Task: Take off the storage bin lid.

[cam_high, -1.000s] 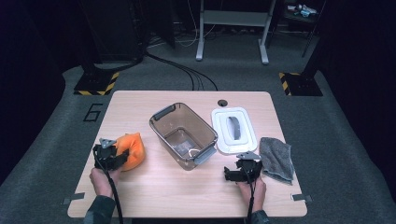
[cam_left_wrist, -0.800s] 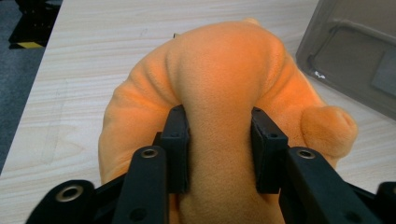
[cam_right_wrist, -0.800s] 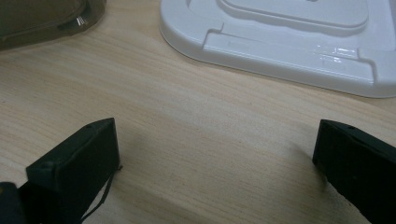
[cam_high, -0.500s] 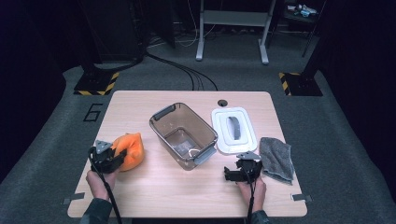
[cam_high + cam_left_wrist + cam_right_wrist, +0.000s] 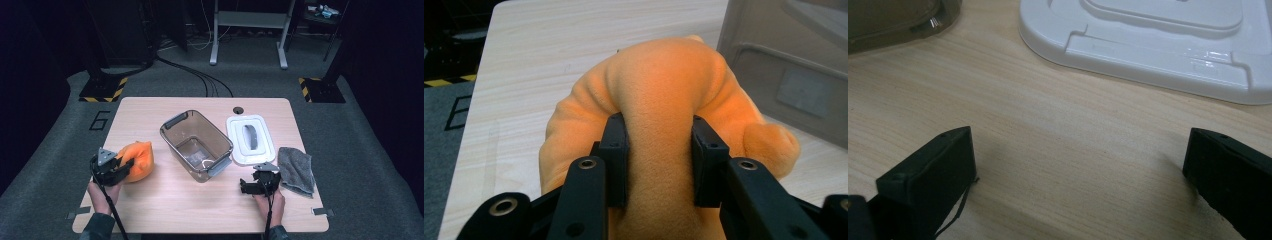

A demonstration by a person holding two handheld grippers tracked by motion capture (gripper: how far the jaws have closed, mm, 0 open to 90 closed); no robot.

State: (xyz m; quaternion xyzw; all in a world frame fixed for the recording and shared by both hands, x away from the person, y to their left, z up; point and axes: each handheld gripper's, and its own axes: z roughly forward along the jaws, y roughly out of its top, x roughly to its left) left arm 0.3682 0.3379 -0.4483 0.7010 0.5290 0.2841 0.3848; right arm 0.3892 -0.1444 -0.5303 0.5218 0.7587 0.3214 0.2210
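Pinching a soft, fleecy orange plush toy [image 5: 664, 100], the left gripper [image 5: 659, 160] has just been closing, its hard black pads pressing a deep fold into the rounded pile. That toy sits at the near left of the pale woodgrain table [image 5: 200, 210], just left of a smoky translucent plastic bin [image 5: 196, 144] with rounded corners. Beyond the bin lies a glossy white lid [image 5: 250, 140], then a crumpled grey cloth [image 5: 296, 171]. Spread wide over bare wood, the right gripper [image 5: 1078, 165] grasps nothing.
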